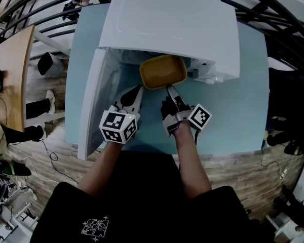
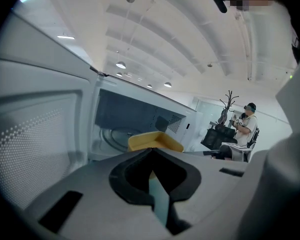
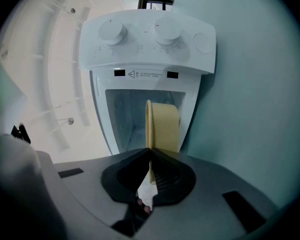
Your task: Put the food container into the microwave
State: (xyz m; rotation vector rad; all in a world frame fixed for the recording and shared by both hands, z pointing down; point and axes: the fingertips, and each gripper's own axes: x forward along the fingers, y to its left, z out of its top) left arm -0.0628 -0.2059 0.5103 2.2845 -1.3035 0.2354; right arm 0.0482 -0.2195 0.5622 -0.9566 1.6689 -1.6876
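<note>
Near the table's (image 1: 233, 110) far edge, the food container (image 1: 163, 71) hangs half inside the open microwave (image 1: 172, 24), left gripper (image 1: 140, 88) and right gripper (image 1: 168, 87) both clamped on its rim; setting down remains.

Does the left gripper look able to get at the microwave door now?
Probably not yet: the microwave door stands open right beside the left gripper, nothing between, but its jaws are shut on the rim of the yellow container.

Head view looks steeply down; both gripper views face the open microwave (image 1: 167, 29) closely, which all share
</note>
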